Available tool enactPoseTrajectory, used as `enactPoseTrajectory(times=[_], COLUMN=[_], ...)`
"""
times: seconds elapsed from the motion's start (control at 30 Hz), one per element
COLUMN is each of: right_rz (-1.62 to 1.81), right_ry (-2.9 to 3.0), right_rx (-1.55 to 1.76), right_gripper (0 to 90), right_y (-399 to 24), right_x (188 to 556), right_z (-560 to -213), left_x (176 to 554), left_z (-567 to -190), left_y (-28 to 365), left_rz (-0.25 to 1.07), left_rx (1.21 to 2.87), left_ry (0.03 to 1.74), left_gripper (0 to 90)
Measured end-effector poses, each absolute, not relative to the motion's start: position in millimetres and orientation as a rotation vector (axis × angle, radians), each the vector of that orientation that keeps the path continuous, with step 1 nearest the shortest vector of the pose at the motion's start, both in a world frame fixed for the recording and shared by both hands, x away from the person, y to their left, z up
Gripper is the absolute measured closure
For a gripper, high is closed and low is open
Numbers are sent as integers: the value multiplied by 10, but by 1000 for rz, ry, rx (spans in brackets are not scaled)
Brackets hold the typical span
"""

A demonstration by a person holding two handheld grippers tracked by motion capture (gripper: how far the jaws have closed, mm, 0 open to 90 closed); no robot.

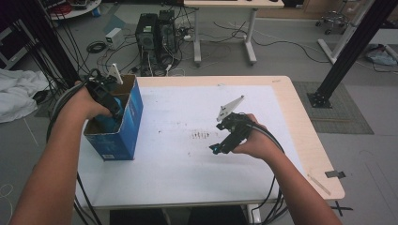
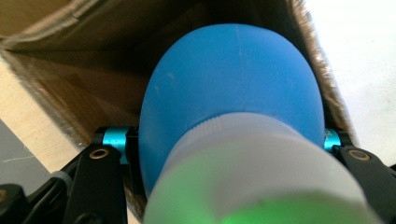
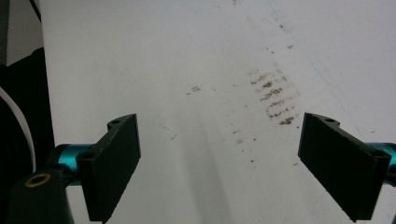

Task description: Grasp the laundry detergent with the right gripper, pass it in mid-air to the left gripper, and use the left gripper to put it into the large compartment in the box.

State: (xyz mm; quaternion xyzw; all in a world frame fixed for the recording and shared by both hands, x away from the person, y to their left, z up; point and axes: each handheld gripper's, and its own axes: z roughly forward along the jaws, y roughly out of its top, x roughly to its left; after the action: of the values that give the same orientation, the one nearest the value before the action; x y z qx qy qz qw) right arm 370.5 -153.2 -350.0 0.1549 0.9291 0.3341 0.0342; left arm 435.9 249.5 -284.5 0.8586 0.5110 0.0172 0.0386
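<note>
l hand [image 1: 87, 104] dips gripper w/ bottle [image 2: 233, 98] in box [image 1: 133, 117].

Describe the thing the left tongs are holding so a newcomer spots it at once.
Find the blue cardboard box at the table's left edge. The left tongs reach into its open top, shut on a blue bottle. Its rounded blue body and ribbed white cap set it apart from the brown cardboard inside.

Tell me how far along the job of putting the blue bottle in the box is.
Done: the left gripper has the blue bottle clamped and down inside the open cardboard box. In hand: lowering it in. Left: letting go and pulling out. The right gripper hangs open over the stained white tabletop.
</note>
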Motion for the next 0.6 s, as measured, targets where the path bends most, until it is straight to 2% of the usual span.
enactPoseTrajectory(times=[0.6], right_rz=[1033], right_ry=[2859], right_rx=[479], right_gripper=[123], right_y=[-1524], right_x=[3698], right_z=[-3516], left_x=[4341], left_z=[-3039], left_y=[2490], left_rz=[21], left_rx=[2678], left_ry=[1560], left_gripper=[398])
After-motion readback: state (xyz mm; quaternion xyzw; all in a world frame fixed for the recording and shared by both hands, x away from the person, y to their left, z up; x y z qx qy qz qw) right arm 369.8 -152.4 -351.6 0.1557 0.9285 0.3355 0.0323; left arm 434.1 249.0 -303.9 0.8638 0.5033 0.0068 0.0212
